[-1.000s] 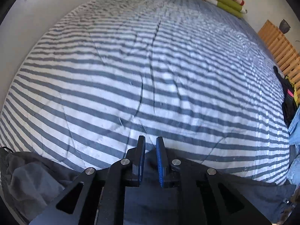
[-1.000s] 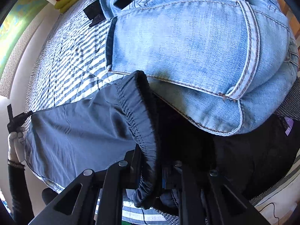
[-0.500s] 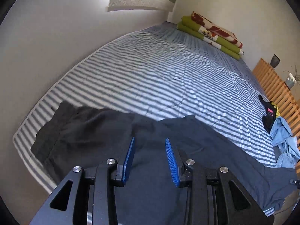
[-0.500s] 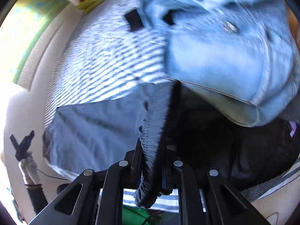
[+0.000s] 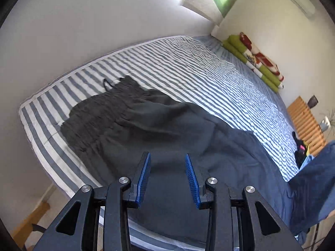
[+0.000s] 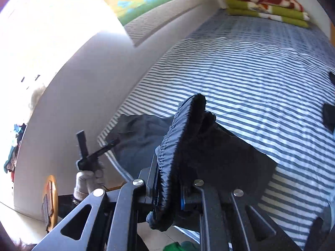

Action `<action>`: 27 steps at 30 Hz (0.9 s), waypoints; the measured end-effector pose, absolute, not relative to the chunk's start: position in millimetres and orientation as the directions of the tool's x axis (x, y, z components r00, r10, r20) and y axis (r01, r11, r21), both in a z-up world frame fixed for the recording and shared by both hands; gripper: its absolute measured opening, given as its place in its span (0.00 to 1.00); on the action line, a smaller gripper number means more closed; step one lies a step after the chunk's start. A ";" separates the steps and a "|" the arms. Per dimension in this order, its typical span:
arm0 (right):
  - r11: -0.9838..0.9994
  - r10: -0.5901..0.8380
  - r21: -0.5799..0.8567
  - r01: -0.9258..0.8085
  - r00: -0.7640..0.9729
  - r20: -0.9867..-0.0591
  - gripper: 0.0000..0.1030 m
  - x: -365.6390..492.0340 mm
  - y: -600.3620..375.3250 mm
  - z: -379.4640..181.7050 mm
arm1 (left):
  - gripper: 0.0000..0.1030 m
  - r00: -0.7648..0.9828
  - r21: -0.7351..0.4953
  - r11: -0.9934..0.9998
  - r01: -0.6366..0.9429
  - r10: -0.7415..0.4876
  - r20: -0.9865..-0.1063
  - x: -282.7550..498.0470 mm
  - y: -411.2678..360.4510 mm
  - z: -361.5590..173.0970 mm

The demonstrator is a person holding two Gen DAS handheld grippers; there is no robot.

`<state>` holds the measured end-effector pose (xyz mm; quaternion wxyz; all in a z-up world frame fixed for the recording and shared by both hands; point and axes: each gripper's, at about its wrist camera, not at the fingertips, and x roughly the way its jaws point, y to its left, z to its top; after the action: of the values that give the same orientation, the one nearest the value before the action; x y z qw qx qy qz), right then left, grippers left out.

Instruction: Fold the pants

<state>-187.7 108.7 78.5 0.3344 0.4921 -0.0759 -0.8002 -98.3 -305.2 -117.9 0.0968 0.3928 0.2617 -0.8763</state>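
Note:
Dark grey-blue pants (image 5: 167, 125) lie stretched along the near edge of the striped bed (image 5: 199, 73). My left gripper (image 5: 166, 154) hovers over their middle, open, with nothing between its blue pads. In the right wrist view the same left gripper (image 6: 94, 154) shows by the bed's corner, in a gloved hand. My right gripper (image 6: 167, 177) is shut on the pants' elastic waistband (image 6: 180, 138) and holds it up above the bed, the cloth hanging down behind it. Its fingertips are hidden by the bunched fabric.
A folded green and red blanket (image 5: 257, 62) lies at the bed's far end. Dark clothes (image 5: 301, 150) sit at the right edge beside a wooden slatted frame (image 5: 305, 121). A white wall runs along the bed's left side.
The left gripper opened, let go of the pants' end and drew back over the garment. The right gripper lifted the waistband off the jeans pile and swung it up over the bed.

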 end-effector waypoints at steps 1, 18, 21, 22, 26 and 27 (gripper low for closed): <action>-0.750 -0.615 0.442 0.492 -0.272 -0.740 0.13 -195.3 72.0 75.8 | 0.35 -0.680 -0.404 -0.833 0.378 0.047 -0.732 -99.0 -314.0 -122.9; -0.714 -0.418 0.324 0.620 -0.006 -0.909 0.16 -248.8 -235.6 -87.4 | 0.35 -0.759 -0.542 -0.737 0.405 0.059 -0.648 -75.0 -406.1 -162.2; -0.710 -0.416 0.370 0.600 0.068 -0.907 0.27 -260.9 -255.7 -100.3 | 0.35 -0.761 -0.541 -0.740 0.400 0.061 -0.646 -77.1 -404.4 -161.2; -0.701 -0.433 0.400 0.590 0.093 -0.897 0.29 -262.5 -258.2 -100.5 | 0.35 -0.763 -0.540 -0.740 0.401 0.057 -0.644 -76.4 -404.5 -160.0; -0.661 -0.513 0.484 0.573 0.125 -0.849 0.40 -266.5 -250.2 -82.9 | 0.35 -0.766 -0.537 -0.733 0.417 0.034 -0.642 -69.2 -403.9 -154.3; -0.661 -0.522 0.487 0.571 0.117 -0.845 0.41 -266.6 -246.9 -77.7 | 0.35 -0.768 -0.535 -0.733 0.419 0.028 -0.640 -67.6 -403.9 -153.1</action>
<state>-266.6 -246.9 -77.7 0.4113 0.6240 0.0197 -0.6642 -67.6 -403.9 -153.1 0.1121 0.3214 0.3475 -0.8737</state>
